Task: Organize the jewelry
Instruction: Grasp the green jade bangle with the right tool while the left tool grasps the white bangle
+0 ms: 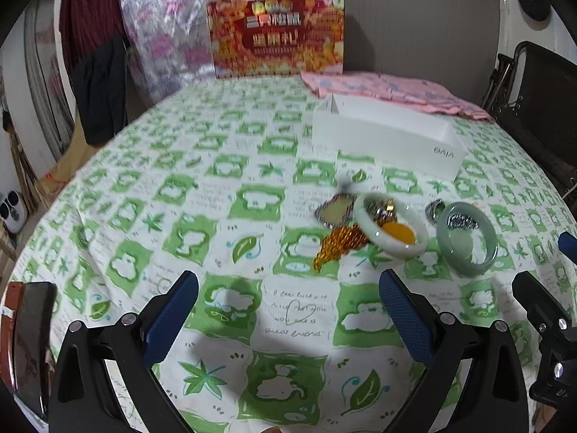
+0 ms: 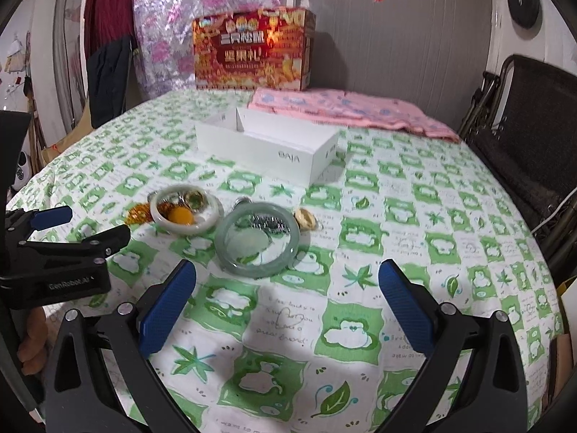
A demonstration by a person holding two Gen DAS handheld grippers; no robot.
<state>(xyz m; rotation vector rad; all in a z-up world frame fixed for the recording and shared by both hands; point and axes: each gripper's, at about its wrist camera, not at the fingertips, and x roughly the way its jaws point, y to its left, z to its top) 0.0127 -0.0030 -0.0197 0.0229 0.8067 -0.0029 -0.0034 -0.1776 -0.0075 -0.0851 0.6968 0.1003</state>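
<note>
Left wrist view. Left tongs (image 1: 288, 297): blue-padded fingers (image 1: 169, 319) spread wide apart, nothing between them, above the counter (image 1: 151, 195), which is covered by a white cloth printed with green squares and leaves.
- White bangle (image 1: 391, 227): pale, glossy, thick-walled ring, lying tilted ahead and right of the tongs. An amber oval stone (image 1: 398, 234) and small silver and gold pieces, too blurred to name, sit within its ring.
- Amber bead strand (image 1: 339, 245): orange-gold beads, bunched against the white bangle's left side.
- Square pendant (image 1: 333, 211): pale face with a dark sparkling border, just behind the beads.
- Green bangle (image 1: 467, 238): grey-green, translucent, just right of the white one; a silver linked piece (image 1: 461, 222) shows through its ring.
- White box (image 1: 387, 137): open-topped, low, grey lettering on one end, behind the jewelry.
- Pink cloth (image 1: 393, 92) and red gift box (image 1: 276, 32) at the far edge.
- Part of the right tongs shows at the right border.

Right wrist view. Right tongs (image 2: 288, 297): fingers equally wide apart, empty.
- Green bangle (image 2: 258, 240): flat on the cloth, directly ahead.
- White bangle (image 2: 185, 214): to its left, apart from it, amber stone inside.
- A small cream and gold piece (image 2: 306, 219) lies just right of the green bangle; kind unclear.
- White box (image 2: 267, 148): an inner divider shows near its left end.
- Left tongs (image 2: 54, 216) enter at the left border.
</note>
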